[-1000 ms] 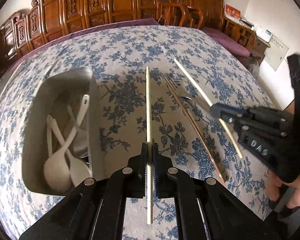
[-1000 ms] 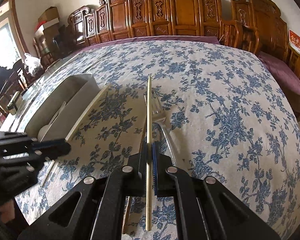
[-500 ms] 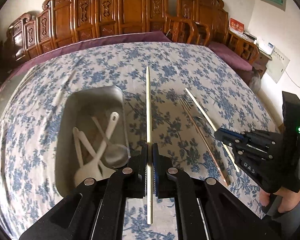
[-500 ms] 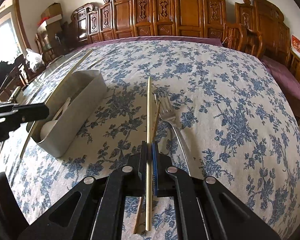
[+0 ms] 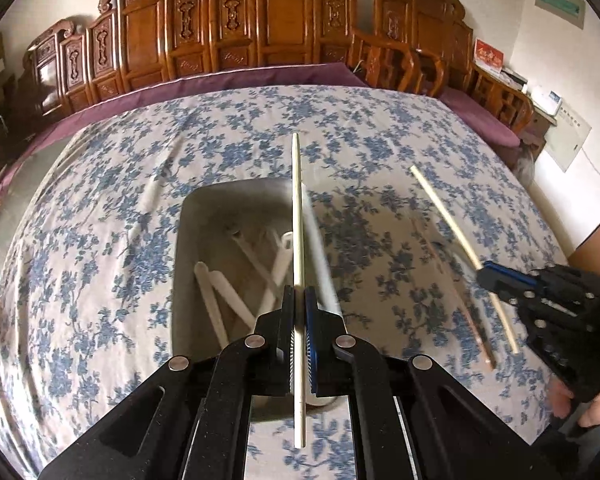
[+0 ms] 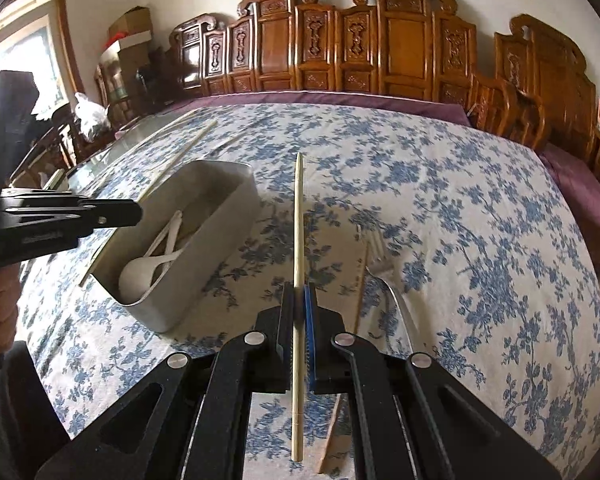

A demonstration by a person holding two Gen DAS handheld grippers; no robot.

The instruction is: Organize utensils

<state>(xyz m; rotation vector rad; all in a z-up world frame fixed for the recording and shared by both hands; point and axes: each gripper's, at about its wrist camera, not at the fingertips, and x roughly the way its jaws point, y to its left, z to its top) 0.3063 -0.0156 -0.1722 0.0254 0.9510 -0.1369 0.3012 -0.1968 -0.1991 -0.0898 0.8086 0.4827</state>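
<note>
Grey tray (image 6: 204, 280) of white spoons (image 6: 148, 268) near fork (image 6: 384, 264); each gripper (image 5: 299, 300) (image 6: 299, 300) clamps one chopstick (image 5: 297, 216) (image 6: 298, 240)

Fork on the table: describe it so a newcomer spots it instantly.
On the blue-flowered tablecloth, look right of the grey bin holding white spoons. The fork lies flat beside a brown chopstick; it alone is shiny metal with tines.

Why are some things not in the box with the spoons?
The box holds only white spoons. A fork and a brown chopstick lie loose on the tablecloth. Each set of tongs, left and right, grips one pale chopstick.
</note>
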